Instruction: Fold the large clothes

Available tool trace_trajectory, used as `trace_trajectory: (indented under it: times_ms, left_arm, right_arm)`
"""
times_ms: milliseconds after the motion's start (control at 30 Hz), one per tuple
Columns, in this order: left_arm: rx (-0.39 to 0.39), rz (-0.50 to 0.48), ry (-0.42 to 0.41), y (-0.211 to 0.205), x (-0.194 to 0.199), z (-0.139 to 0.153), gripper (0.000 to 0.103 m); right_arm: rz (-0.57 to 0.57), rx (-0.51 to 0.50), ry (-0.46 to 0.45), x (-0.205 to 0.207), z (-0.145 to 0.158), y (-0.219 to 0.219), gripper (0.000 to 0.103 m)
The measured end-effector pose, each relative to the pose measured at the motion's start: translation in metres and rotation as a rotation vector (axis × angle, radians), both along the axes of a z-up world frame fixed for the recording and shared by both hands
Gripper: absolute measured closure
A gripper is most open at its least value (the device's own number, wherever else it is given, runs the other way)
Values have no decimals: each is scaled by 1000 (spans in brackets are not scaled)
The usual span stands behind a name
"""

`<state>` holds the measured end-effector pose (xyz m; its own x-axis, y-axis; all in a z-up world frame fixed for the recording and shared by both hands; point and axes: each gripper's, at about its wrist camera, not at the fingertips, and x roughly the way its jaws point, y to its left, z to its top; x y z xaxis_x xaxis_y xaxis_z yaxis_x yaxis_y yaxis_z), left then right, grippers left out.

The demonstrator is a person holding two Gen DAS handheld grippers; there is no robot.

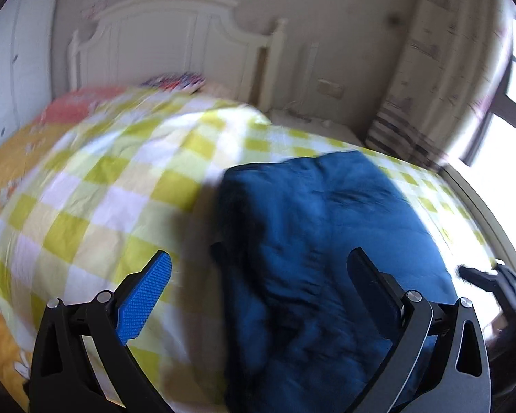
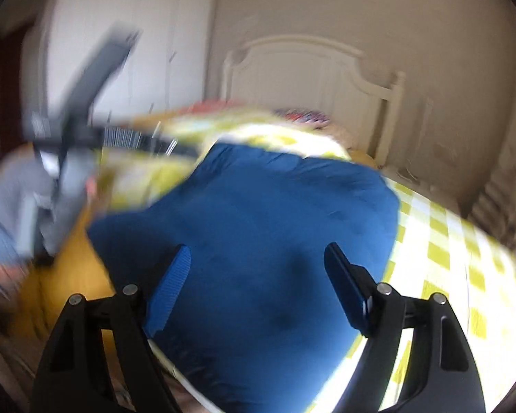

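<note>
A large blue garment [image 1: 326, 241] lies folded on the yellow-and-white checked bedspread [image 1: 120, 179]. It also shows in the right wrist view [image 2: 275, 213]. My left gripper [image 1: 261, 268] is open and empty above the garment's left edge. My right gripper [image 2: 258, 261] is open and empty above the garment's middle. The right gripper shows at the right edge of the left wrist view [image 1: 492, 282]. The left gripper shows blurred at the left of the right wrist view [image 2: 68, 130]. Both views are motion-blurred.
A white headboard [image 1: 175, 41] stands at the far end of the bed. A white wardrobe [image 2: 130, 44] stands to the left. A bright window [image 1: 512, 110] and a curtain [image 1: 440, 69] are at the right. An orange blanket [image 1: 3, 165] lies at the bed's left.
</note>
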<state>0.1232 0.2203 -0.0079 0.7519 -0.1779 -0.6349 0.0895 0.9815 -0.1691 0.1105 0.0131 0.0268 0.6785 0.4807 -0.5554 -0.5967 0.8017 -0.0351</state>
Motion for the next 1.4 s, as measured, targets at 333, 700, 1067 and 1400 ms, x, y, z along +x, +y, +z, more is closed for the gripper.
trace_trajectory:
  times_ms: [333, 700, 1067, 1400]
  left_arm:
    - [39, 23, 32, -16, -22, -55, 4]
    - [-323, -83, 300, 44, 45, -62, 4]
    - [-603, -273, 396, 57, 78, -104, 4]
    - [-869, -314, 340, 81, 70, -123, 4]
  right_arm:
    - [59, -114, -43, -10, -27, 20, 20]
    - [-227, 496, 473, 72, -38, -99, 2]
    - [-121, 684, 678, 102, -95, -92, 2]
    - [-124, 686, 673, 93, -92, -92, 2]
